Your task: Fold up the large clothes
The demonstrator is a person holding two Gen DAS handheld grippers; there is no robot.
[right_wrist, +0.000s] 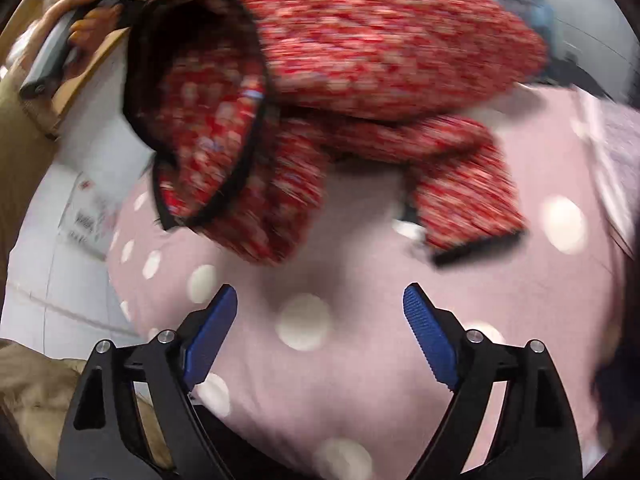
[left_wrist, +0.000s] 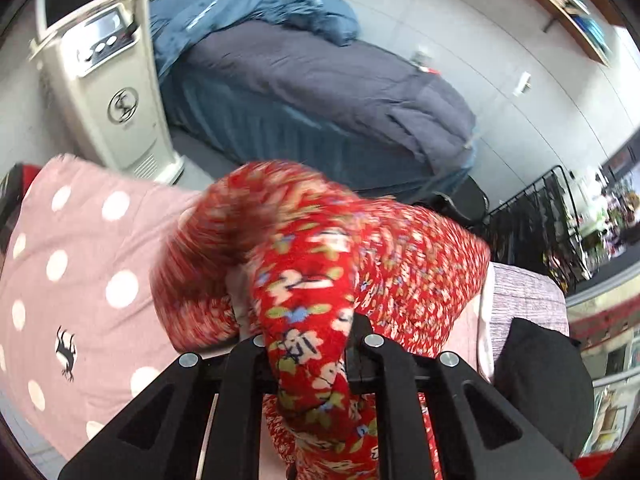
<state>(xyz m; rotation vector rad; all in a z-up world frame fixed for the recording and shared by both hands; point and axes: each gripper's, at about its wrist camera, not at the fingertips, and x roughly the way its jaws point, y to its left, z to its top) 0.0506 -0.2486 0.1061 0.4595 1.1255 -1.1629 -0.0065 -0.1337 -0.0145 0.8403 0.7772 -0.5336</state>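
The left gripper (left_wrist: 310, 344) is pinched tight on a fold of the red flowery garment (left_wrist: 320, 248) and holds it up. The right gripper (right_wrist: 320, 320) is wide open with nothing between its blue pads (right_wrist: 430, 336). It hangs over the pink spotted cover (right_wrist: 320, 264). The garment droops from the left gripper, and its far end and one sleeve (right_wrist: 468, 200) lie on the cover. A white heater (left_wrist: 108, 92) stands behind.

My left gripper (left_wrist: 310, 344) is pointing steeply down, its jaws clamping tight on a fold of the red floral garment (left_wrist: 308, 280). In the right wrist view, my left hand (right_wrist: 80, 20) is gripping its handle at far left. My right gripper (right_wrist: 320, 300) is hanging wide apart, blue pads (right_wrist: 430, 336) touching nothing.
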